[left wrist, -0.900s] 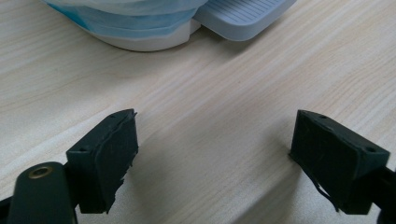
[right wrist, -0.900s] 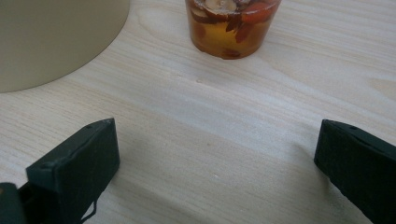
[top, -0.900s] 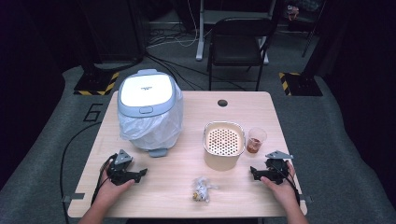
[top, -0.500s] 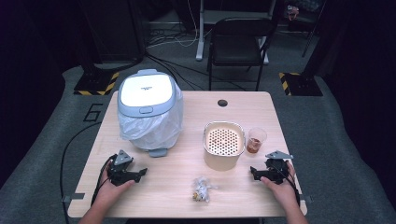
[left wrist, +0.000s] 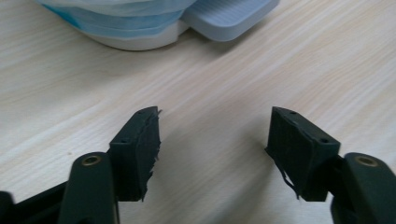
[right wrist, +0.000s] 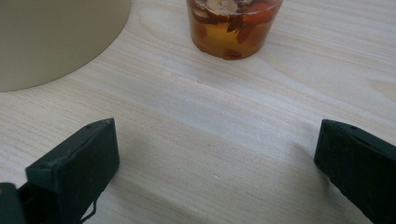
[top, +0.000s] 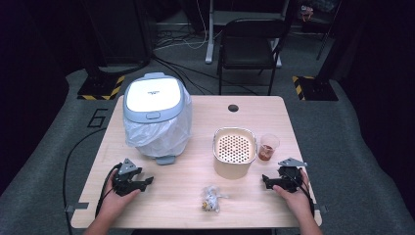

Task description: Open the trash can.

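My left gripper (top: 146, 182) rests on the wooden table (top: 195, 205) near its front left, open, with bare wood between its jaws (left wrist: 212, 144). The right gripper (top: 265, 180) lies at the front right, jaws wide apart over bare table (right wrist: 217, 158). A lidded bin lined with a clear bag (top: 155, 117) stands behind the left gripper; its base and pedal (left wrist: 224, 18) show in the left gripper view. A beige perforated-top container (top: 234, 152) (right wrist: 51, 37) and a clear cup of brown liquid with bits (top: 268, 147) (right wrist: 231, 25) sit ahead of the right gripper.
A small crumpled wrapper with scraps (top: 210, 198) lies near the front edge between the two hands. A round cable hole (top: 233, 107) is at the table's far side. A black chair (top: 249, 44) stands beyond the table.
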Demonstrator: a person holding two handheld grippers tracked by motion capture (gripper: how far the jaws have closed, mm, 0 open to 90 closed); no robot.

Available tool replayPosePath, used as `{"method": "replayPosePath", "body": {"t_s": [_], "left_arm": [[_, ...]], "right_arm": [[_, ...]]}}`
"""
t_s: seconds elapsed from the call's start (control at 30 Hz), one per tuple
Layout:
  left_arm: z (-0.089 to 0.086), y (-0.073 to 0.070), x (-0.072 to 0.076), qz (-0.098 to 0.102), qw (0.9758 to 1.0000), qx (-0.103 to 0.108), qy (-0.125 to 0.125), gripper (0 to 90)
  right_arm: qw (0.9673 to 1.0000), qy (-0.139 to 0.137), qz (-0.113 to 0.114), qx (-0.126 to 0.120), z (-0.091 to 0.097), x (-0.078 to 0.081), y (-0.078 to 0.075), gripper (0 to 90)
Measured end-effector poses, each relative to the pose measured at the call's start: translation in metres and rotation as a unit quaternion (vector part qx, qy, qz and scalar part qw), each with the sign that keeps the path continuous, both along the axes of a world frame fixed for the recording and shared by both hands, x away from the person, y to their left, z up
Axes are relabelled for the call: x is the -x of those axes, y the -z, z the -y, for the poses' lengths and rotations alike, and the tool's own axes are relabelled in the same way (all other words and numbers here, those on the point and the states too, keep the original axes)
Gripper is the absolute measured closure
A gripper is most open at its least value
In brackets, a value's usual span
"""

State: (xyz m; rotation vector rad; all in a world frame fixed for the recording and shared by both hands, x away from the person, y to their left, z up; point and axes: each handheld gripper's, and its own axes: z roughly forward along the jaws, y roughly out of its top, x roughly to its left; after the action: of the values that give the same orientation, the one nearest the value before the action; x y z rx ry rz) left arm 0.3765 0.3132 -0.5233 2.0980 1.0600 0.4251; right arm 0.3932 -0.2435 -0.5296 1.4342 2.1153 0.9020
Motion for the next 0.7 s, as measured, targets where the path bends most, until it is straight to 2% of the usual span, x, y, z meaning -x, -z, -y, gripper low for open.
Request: {"method": "replayPosePath", "body": {"t_s": [0.1,0.27,0.4,0.43,0.47,0.53,0.7], "left_arm": [[0.005,-0.006,0.002,0.005,0.9996,0.027,-0.001,34.8],[0.010,-0.020,0.001,0.005,0.9997,0.013,0.018,34.8],[0.021,-0.025,0.000,-0.001,0.9997,0.016,0.020,35.8],[0.027,-0.028,-0.002,-0.002,0.9993,0.020,0.031,36.6],[0.027,-0.028,-0.002,-0.002,0.9993,0.020,0.031,36.7],[0.038,-0.029,-0.004,0.003,0.9990,0.025,0.037,37.0],[0.051,-0.031,-0.009,0.006,0.9982,0.030,0.051,37.2]], "right_arm": [[1.0000,0.000,0.000,0.000,0.000,0.000,0.000,0.0],[1.0000,0.000,0.000,0.000,0.000,0.000,0.000,0.0],[1.0000,0.001,0.000,0.000,0.000,0.000,0.000,0.0],[1.0000,-0.004,0.002,0.005,0.001,-0.001,0.000,0.0],[1.0000,-0.004,0.002,0.005,0.001,-0.001,0.000,0.0],[1.0000,-0.006,0.003,0.006,0.001,-0.001,0.000,0.0],[1.0000,-0.004,0.001,0.005,0.001,-0.001,0.000,0.0]]}}
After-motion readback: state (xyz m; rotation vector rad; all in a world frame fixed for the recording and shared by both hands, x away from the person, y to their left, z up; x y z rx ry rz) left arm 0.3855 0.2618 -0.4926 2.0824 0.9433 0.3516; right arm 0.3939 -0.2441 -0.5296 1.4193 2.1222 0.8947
